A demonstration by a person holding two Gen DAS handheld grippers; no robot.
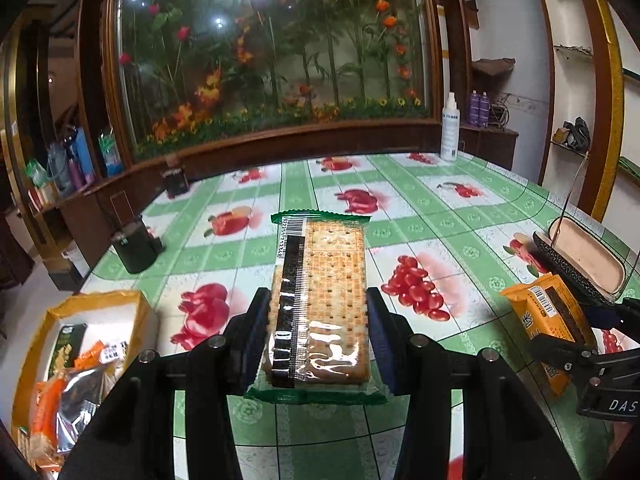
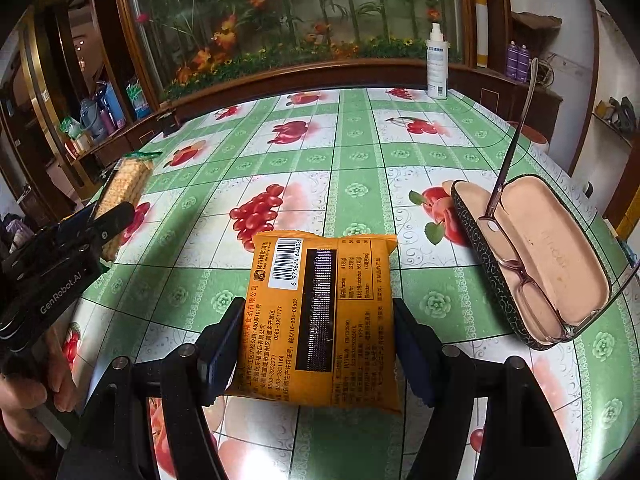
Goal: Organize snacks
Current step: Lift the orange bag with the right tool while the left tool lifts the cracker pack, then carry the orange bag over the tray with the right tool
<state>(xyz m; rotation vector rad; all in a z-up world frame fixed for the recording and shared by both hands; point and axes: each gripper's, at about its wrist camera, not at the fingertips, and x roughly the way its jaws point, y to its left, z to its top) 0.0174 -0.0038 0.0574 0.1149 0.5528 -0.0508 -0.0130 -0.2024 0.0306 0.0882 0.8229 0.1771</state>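
cracker pack (image 1: 320, 304), clear wrap, green ends, barcode strip

The black left gripper (image 2: 116, 216) carries "GenRobot.AI" in white along its body. The black right gripper (image 1: 600, 324) shows the white letters "DAS", cut off at the picture's edge. The orange foil snack packet (image 2: 320, 320) bears a white barcode label at its 11 o'clock corner, numbered "6 975624 64008", with Chinese print and the phone numbers "0563-3952277" and "0563-3951177" beside it.

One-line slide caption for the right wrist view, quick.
Right gripper clamps an orange snack packet over the fruit-print tablecloth, beside an open glasses case.
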